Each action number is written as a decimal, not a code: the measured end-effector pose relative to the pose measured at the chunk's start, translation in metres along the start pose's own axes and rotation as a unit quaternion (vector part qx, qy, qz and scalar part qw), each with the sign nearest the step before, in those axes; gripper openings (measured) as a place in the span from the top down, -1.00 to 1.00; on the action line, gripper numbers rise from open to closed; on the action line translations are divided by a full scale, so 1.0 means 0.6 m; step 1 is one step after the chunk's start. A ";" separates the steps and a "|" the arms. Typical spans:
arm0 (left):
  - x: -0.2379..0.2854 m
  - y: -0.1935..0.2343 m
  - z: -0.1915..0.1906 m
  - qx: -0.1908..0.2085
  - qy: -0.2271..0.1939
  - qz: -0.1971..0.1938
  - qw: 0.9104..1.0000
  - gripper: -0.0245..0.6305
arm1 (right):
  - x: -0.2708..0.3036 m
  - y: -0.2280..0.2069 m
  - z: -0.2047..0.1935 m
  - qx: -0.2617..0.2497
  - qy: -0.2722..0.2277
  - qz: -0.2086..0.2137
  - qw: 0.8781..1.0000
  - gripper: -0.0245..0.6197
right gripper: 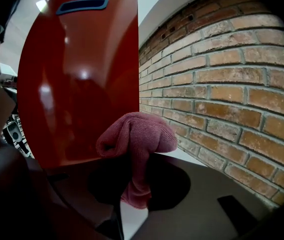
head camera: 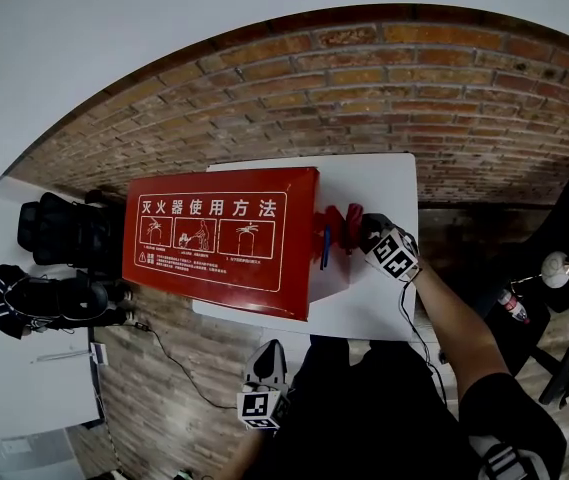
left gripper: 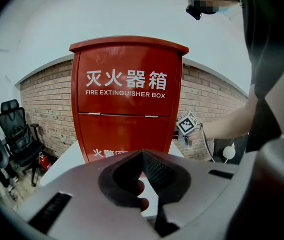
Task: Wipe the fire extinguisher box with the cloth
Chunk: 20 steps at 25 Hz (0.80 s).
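While the red box [head camera: 219,238] stands upright on the white surface [head camera: 384,183], the right gripper [head camera: 354,230] is held at the box's right side. Its fingers pinch a folded dark red cloth [right gripper: 137,134], whose bunched end bulges above them and whose tail hangs below. The cloth sits just beside the glossy side panel, but I cannot tell whether it touches. The left gripper [head camera: 268,356] is held low, off the near edge of the surface and well apart from the box. It points at the lettered front, and its fingers are pressed together at the tips with nothing between them. A brick wall [right gripper: 221,84] runs behind the surface, and black chairs [head camera: 64,233] stand off to the left.
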<state>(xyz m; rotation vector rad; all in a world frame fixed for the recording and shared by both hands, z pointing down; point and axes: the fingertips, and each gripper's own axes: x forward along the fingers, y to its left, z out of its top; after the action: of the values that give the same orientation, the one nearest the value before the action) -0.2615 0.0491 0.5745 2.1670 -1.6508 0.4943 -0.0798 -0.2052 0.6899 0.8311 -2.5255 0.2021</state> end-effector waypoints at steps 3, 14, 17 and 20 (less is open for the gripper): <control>-0.002 0.000 0.000 0.001 0.002 -0.001 1.000 0.87 | 0.011 0.001 -0.020 -0.001 0.014 -0.001 1.000 0.65; -0.009 0.014 0.001 0.003 0.004 0.008 1.000 0.87 | 0.043 0.003 -0.077 0.005 0.052 -0.004 0.999 0.65; -0.011 0.015 0.000 0.003 0.004 0.010 1.000 0.87 | 0.053 0.002 -0.093 0.009 0.061 -0.007 0.998 0.65; -0.015 0.017 0.002 0.003 0.003 0.013 1.000 0.87 | 0.062 0.002 -0.110 0.015 0.075 -0.010 0.997 0.65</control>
<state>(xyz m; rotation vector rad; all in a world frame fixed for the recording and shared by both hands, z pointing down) -0.2735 0.0536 0.5701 2.1486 -1.6773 0.5129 -0.0810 -0.2054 0.7660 0.8209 -2.3782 0.2857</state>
